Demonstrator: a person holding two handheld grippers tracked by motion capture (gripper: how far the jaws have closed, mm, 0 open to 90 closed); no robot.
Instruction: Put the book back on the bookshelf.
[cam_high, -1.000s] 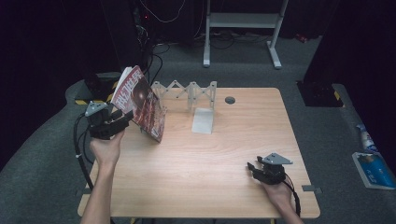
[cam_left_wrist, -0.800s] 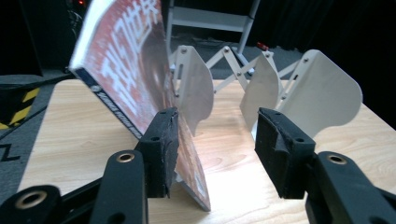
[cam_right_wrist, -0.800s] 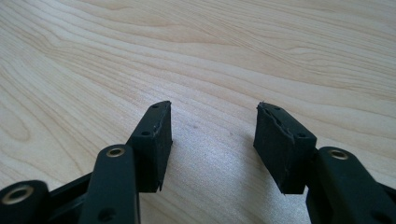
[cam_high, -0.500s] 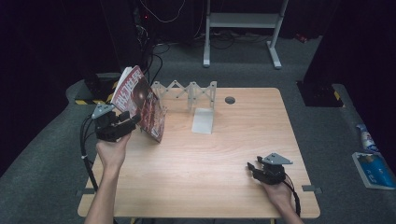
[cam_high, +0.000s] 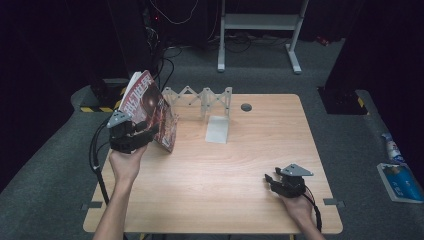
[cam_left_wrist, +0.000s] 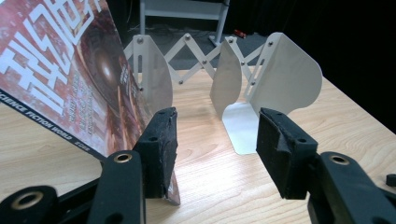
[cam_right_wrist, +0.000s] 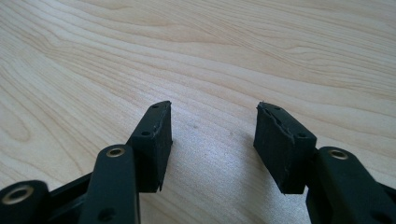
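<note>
Left tongs wide apart, holding nothing, right by magazine leaning near rack. Back off slow, don't bump it. Right tongs wide apart too, w/ nothing.

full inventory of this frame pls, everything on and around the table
magazine: 1, red cover with white lettering, standing tilted at table's rear left, by the rack's left end
accordion rack: 1, white metal, rear centre of table
table: 1, light wood
grommet: 1, dark, rear right of table
stand: 1, white, floor behind table
left tongs: 1, black, open, beside the magazine's lower edge
right tongs: 1, black, open, over bare wood, front right
</note>
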